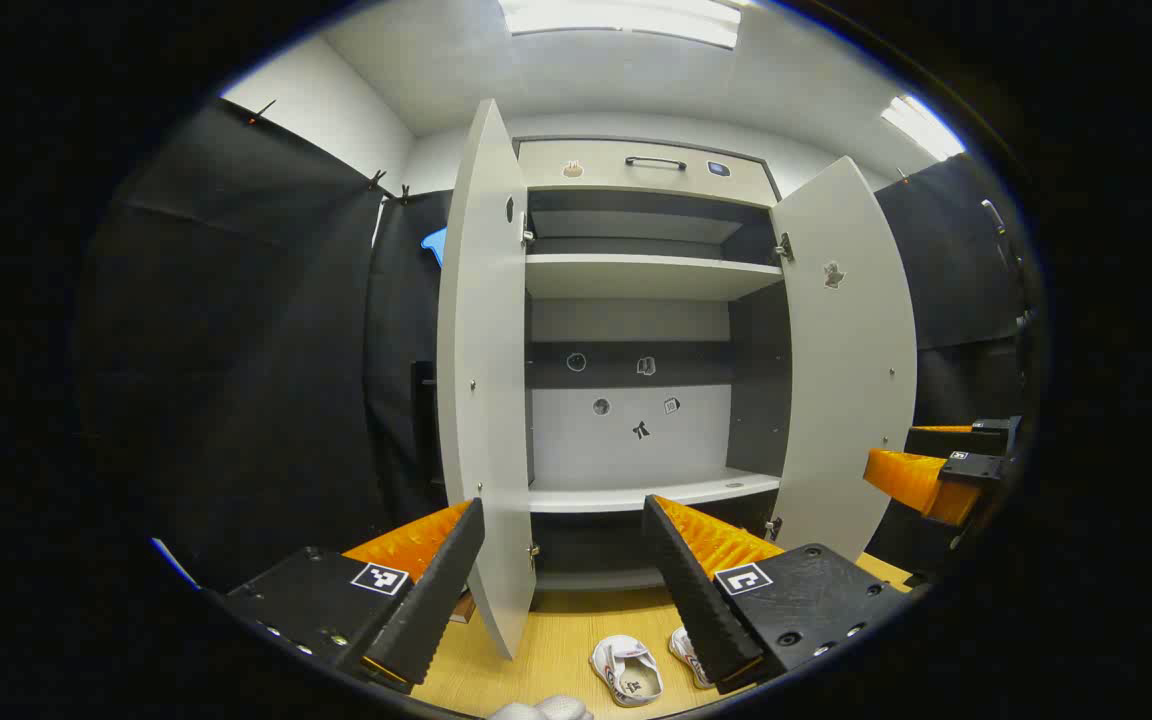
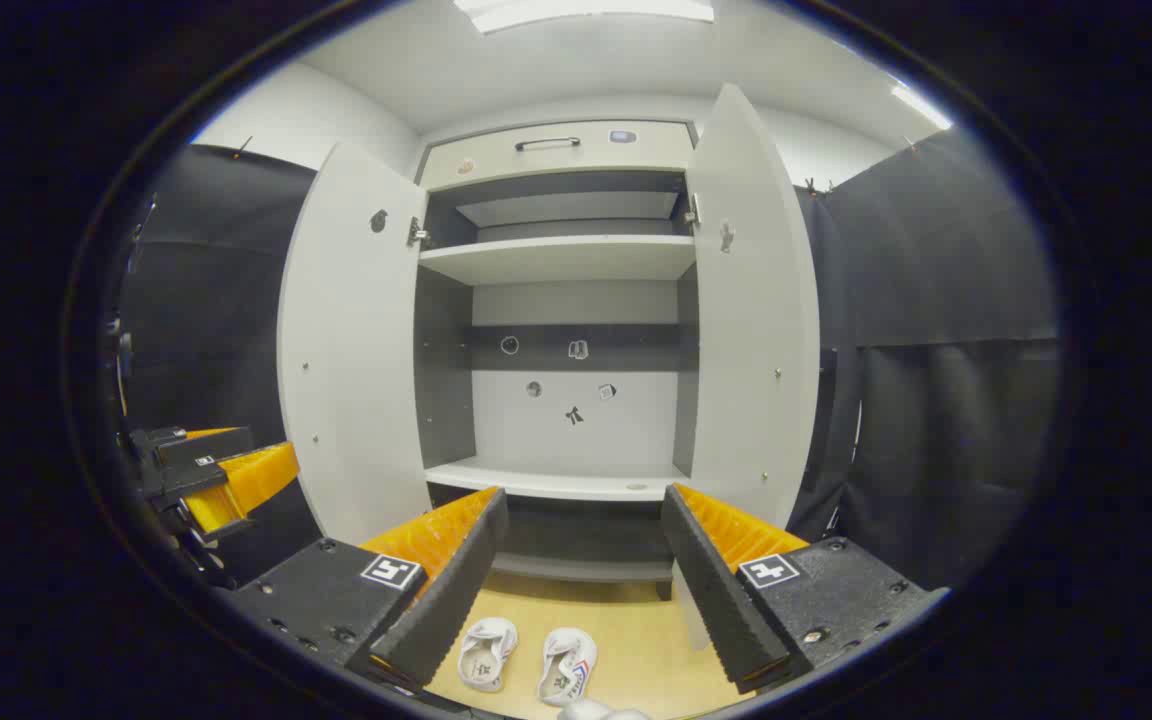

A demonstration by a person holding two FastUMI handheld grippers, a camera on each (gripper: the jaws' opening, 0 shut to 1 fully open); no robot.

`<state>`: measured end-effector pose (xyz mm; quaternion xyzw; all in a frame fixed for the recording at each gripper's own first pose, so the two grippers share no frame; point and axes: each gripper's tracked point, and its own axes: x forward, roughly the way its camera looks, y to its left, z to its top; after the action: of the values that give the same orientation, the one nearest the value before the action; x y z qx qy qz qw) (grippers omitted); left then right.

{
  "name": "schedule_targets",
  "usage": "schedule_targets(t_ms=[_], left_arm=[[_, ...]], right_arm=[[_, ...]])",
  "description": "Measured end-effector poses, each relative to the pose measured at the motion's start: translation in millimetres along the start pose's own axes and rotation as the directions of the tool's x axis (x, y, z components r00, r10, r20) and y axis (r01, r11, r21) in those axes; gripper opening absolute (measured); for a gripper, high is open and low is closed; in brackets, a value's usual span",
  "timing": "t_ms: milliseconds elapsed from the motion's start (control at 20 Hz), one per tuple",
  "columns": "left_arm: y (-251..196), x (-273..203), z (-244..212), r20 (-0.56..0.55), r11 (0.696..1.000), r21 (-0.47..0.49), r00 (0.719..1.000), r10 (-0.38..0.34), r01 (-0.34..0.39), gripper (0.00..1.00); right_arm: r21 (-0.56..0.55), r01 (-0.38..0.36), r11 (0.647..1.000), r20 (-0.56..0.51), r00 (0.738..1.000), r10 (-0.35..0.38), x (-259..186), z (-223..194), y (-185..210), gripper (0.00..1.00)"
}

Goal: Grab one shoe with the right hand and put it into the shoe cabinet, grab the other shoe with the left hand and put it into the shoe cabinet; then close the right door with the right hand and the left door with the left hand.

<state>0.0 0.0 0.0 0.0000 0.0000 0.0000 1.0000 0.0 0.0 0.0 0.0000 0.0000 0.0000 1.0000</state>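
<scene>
I see the two shoes (image 2: 526,660) lying side by side on the wooden floor (image 2: 636,640), just before the shoe cabinet (image 2: 566,300), whose doors both stand open. They sit below and between my right claw (image 2: 581,580) fingers, untouched. Both it and my left claw (image 1: 566,585) gape wide, holding nothing.

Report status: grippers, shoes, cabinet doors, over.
Left gripper open, empty; right gripper open, empty. Both shoes on the floor before the cabinet. Left door and right door open. Nothing blocking the shelves.
</scene>
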Motion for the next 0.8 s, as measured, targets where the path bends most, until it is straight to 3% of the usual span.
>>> schedule_targets(t_ms=[550,700,800], left_arm=[[14,-13,-6,-0.011,1.000,0.030,1.000,0.010,-0.010,0.95],[16,-16,-9,-0.018,0.999,0.031,1.000,0.010,-0.009,0.95],[19,-19,-15,-0.028,0.999,0.033,1.000,0.010,-0.009,0.96]], right_arm=[[-0.010,-0.014,1.000,-0.022,1.000,0.014,-6,-18,18,1.00],[-0.051,-0.032,0.998,-0.094,0.995,0.028,-2,-53,29,1.00],[-0.119,-0.045,0.992,-0.198,0.980,0.021,1,-96,31,1.00]])
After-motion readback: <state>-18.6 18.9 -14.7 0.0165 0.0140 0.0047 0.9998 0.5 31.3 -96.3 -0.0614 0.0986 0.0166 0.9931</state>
